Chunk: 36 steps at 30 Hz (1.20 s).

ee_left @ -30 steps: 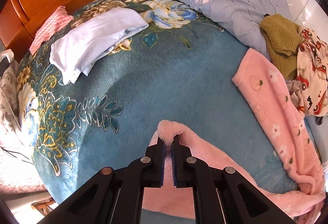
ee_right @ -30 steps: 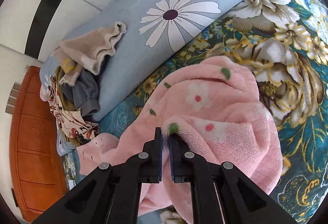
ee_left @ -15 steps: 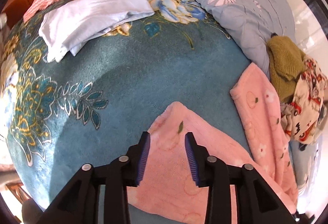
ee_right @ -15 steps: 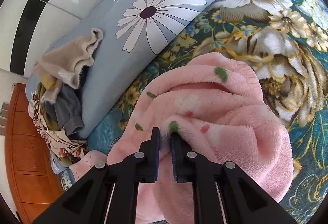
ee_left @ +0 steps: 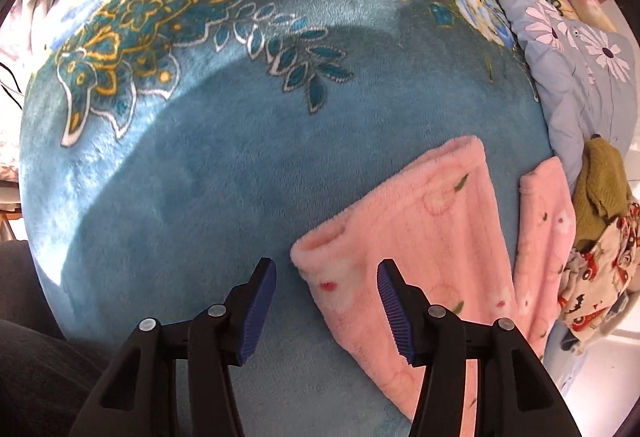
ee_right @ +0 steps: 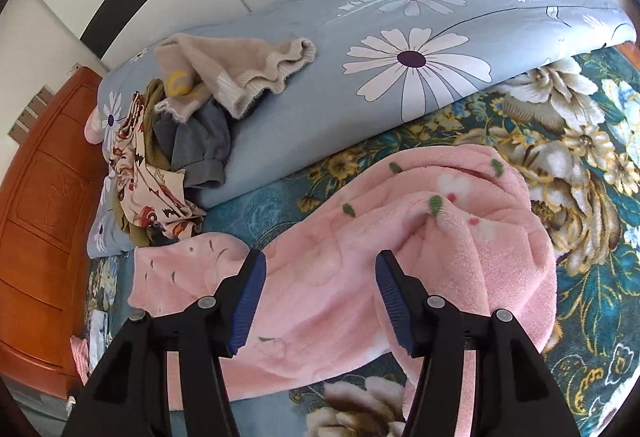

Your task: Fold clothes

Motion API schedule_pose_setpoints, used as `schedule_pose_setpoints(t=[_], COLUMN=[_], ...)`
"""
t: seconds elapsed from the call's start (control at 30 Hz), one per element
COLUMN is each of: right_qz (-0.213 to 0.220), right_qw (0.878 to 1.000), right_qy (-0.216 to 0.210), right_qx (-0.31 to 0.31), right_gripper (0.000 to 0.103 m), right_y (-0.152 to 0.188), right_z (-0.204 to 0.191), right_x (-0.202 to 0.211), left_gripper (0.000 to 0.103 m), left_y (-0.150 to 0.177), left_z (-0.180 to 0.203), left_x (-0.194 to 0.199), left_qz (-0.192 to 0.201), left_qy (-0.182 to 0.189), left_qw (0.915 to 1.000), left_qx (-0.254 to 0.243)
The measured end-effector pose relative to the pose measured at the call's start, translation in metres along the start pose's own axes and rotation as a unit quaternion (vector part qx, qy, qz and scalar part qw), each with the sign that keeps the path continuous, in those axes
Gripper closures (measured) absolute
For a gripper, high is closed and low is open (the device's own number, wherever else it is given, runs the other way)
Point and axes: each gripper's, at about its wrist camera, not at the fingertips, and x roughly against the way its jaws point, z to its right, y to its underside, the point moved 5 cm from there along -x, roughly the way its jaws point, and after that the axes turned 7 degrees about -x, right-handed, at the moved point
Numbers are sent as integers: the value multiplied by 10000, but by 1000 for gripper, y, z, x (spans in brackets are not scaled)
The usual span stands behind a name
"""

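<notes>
Both jaws opening, gripping nothing: left gripper and right gripper angle down over pink fleece garment, lower right, on teal floral blanket; wooden headboard at left

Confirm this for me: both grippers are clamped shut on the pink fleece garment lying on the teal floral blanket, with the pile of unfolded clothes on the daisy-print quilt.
Not quite. Neither gripper is clamped: the left gripper and right gripper have their jaws apart and opening, pads off the pink fleece garment, as both wrist views show. The rest holds: it lies on the teal floral blanket, and the pile of unfolded clothes sits on the daisy-print quilt.
</notes>
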Motion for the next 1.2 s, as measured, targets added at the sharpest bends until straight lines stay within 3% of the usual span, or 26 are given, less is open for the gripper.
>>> schedule_pose_setpoints(t=[0.1,0.2,0.3,0.4,0.5,0.57,0.67,0.83,0.87,0.9,0.97,1.07,1.2], right_qz=[-5,-88,-277,-527,-725,-804,-870,-928,-931,-928,-879,-456,622], right_qw=[9996,9974,9931,9876,9861,9887,9925,9849,9832,9819,9796,9769,9607], right_qy=[227,486,810,993,712,548,520,1438,1541,1617,1785,2083,2655], right_qx=[-170,-519,-800,-1092,-1316,-1141,-678,-246,-289,-348,-276,169,527], right_gripper=[45,45,45,45,45,45,45,45,53,75,91,97,98], right_y=[13,29,50,75,95,104,114,117,118,117,111,87,34], right_z=[23,57,93,119,124,116,100,97,100,102,103,101,109], right_x=[12,23,29,28,27,26,21,-2,-5,-6,0,26,98], left_gripper=[49,81,95,97,99,99,99,99,99,99,99,99,99], left_y=[8,11,9,7,-8,-21,-33,-45,-44,-44,-46,-48,-50], left_z=[5,4,9,11,4,-3,-5,-12,-12,-10,-9,-8,-16], left_x=[-8,-17,-20,-22,-11,3,20,38,41,43,53,78,98], left_qz=[-225,-356,-341,-337,-4,384,812,1162,1193,1243,1411,1900,2332], left_qy=[131,193,310,396,737,869,845,982,1033,1049,1052,985,755], left_qw=[9996,9992,9989,9986,9967,9941,9922,9882,9873,9866,9844,9768,9695], left_qx=[-86,15,-34,-25,338,522,425,196,177,144,49,-101,-76])
